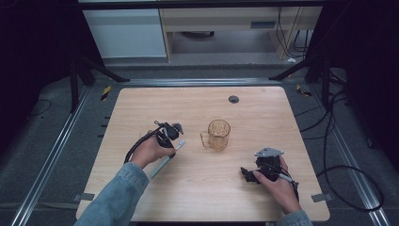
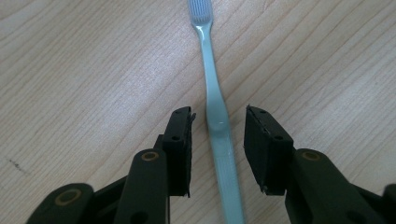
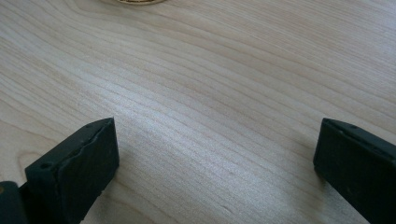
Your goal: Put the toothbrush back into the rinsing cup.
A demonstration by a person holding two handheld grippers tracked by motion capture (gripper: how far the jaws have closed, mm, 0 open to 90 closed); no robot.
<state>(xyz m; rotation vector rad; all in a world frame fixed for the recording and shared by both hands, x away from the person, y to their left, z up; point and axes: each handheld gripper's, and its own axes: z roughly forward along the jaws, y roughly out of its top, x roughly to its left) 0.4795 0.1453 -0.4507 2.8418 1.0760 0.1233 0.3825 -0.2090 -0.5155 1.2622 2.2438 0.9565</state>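
Toothbrush lies flat on counter, left of amber mug. Left gripper fingers straddle handle, narrow, not yet pressing. Centre on handle, close squarely. Right gripper fingers wide, empty.

The high view is evenly but softly lit from above: the worktop reads pale and clear, while the floor and corners around it fall into deep darkness. Shadows under the hands are faint and short. The picture is slightly soft, with mild bending of straight lines toward the edges. In the left gripper view a broad pale sheen lies on the wood grain, the toothbrush is sharp, and the near jaws blur slightly. The right gripper view shows similar sheen and soft near jaws.
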